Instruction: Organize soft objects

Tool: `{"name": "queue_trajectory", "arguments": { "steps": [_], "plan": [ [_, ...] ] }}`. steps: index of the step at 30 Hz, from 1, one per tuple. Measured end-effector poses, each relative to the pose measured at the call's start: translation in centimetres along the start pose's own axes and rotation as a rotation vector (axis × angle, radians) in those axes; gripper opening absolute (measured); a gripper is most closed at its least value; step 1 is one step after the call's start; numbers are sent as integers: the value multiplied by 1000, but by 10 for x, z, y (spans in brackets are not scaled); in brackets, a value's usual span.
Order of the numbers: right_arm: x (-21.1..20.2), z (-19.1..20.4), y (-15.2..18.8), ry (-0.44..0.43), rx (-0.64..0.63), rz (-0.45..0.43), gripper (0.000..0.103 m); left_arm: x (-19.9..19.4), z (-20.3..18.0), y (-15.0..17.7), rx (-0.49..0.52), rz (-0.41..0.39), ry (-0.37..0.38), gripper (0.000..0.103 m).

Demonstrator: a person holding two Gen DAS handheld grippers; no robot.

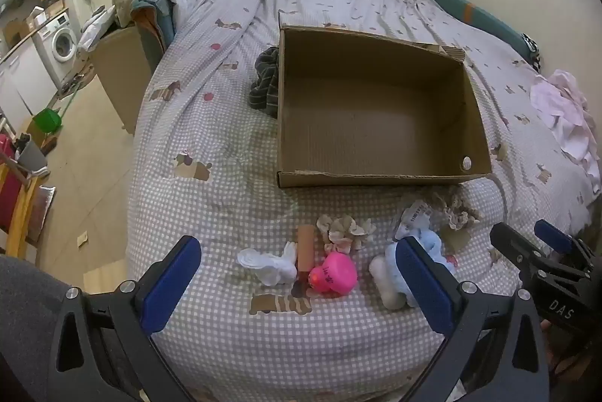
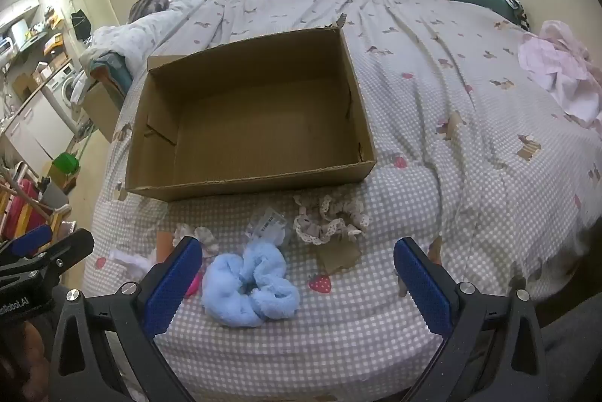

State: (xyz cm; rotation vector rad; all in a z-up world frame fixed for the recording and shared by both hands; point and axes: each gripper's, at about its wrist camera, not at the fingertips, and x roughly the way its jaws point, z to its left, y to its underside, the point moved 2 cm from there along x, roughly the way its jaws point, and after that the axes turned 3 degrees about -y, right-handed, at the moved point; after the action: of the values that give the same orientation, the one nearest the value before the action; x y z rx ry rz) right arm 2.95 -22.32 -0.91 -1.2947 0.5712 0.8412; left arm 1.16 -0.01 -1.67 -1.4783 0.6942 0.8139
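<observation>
Left gripper (image 1: 297,283): jaws spread wide, blue pads apart, nothing clamped, tilted down over the near edge of the bed (image 1: 210,138). Between the pads, on the checked sheet: a white sock (image 1: 271,264), a pink rubber duck (image 1: 333,276) with dark handwriting on its side, too small to read, and a tan cylinder (image 1: 305,246) touching the duck's far left side. Just beyond, a beige frilly scrunchie (image 1: 344,231). Against the right pad, a white plush piece (image 1: 387,283) beside the light blue scrunchie (image 1: 432,244).

Right gripper (image 2: 299,283): jaws likewise spread wide, holding nothing. Light blue scrunchie (image 2: 250,289) lying between the pads, nearer the left one. Farther out, a clear packet with a white barcode label (image 2: 269,227), print unreadable, and a lace-trimmed floral scrunchie (image 2: 327,219) just right of it, over a scrap of brown card (image 2: 338,255).

Seen from the left wrist, "DAS" in pale letters on the right gripper's black body at the right edge; seen from the right wrist, "Robot.AI" on the left gripper's body at the left edge, its start cut off.

Beyond the small items, an open cardboard box (image 2: 210,184) with nothing inside, resting on the bed. Dark striped cloth (image 1: 265,82) touching the box's left wall. Pink garment (image 2: 557,71) far right, well apart. Washing machine (image 1: 62,44) in the room at far left.
</observation>
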Motion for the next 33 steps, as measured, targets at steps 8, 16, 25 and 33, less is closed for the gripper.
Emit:
{"name": "queue_trajectory", "arguments": {
  "steps": [8,16,25,33],
  "plan": [
    [0,0,0,2,1,2,103,1,-1,-5,2,-4,-19,103],
    [0,-1,0,2,1,3,103,5,-3,-7,-6,-3,-12,103],
    [2,-1,-1,0,7,6,103,4,-4,-2,4,1,-11,103],
    [2,-3,0,1,9,8,103,1,-2,2,2,8,-10,103]
  ]
}}
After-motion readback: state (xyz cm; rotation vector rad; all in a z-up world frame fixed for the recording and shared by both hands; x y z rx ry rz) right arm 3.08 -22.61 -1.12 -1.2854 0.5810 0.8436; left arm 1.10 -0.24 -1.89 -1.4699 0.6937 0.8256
